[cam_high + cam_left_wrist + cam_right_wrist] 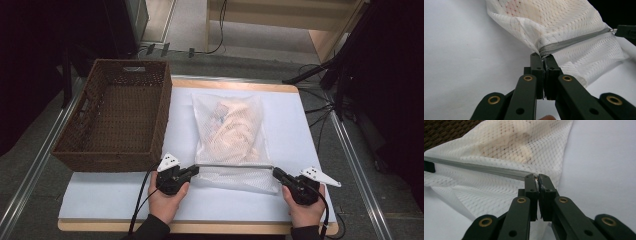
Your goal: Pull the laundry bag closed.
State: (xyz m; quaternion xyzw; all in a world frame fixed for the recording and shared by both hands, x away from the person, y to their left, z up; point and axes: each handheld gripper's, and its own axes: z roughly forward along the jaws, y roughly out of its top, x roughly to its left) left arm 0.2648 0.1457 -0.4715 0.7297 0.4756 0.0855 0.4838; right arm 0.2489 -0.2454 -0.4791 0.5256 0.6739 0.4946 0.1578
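White mesh laundry bag (232,145) with a fine net pattern and a grey zipper (574,42); the peach-cream clothing (235,127) inside shows through. Dark brown woven wicker basket (85,135). Pale bluish-white mat (300,130) over a light wood table (235,86). Black left gripper (543,58) and right gripper (537,178), both with brass-coloured rivets and white top plates

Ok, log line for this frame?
left gripper: shut on zipper end | right gripper: shut on other end | mesh laundry bag: on table | wicker basket: empty
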